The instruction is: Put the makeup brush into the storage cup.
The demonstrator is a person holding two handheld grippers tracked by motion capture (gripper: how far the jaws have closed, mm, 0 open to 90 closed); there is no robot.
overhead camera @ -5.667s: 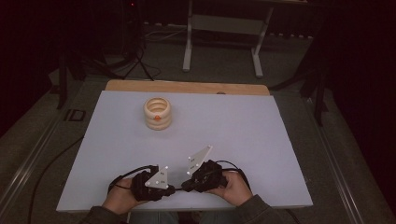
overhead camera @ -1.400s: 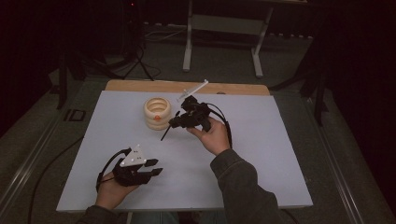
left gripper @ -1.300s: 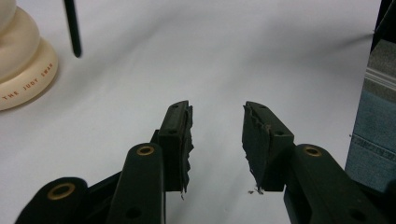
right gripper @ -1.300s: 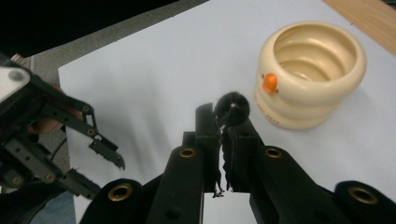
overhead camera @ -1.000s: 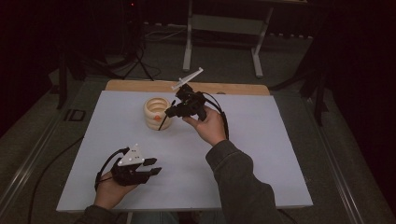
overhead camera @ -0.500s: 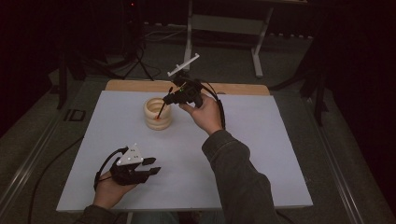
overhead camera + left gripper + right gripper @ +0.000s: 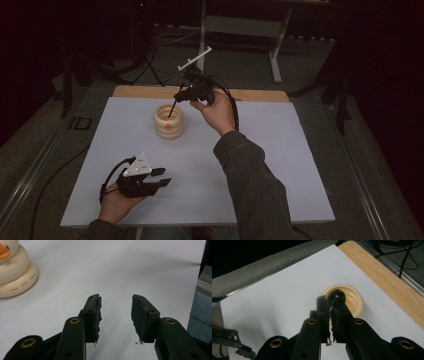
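Reaching over the far part of the worktop (image 7: 280, 165), the right claw (image 7: 172, 107) points down into the open mouth of a cream ringed pot (image 7: 168, 121); in the right gripper view its jaws are pressed together, their tips over the pot's (image 7: 357, 302) dark hollow; whether anything is pinched between them I cannot tell; the right hand (image 7: 216, 107) holds it tilted, a cable looping back along the sleeve (image 7: 250, 185). The pot stands upright near the far edge of the white sheet, left of the middle, an orange mark on its side; a strip of bare wood (image 7: 260, 95) runs just behind it. The left claw (image 7: 162, 177) rests low at the near left of the worktop, well apart from the pot; in the left gripper view its jaws are spread with only white surface between them, and the pot (image 7: 15, 275) sits off to the upper left, lettering along its base ring.
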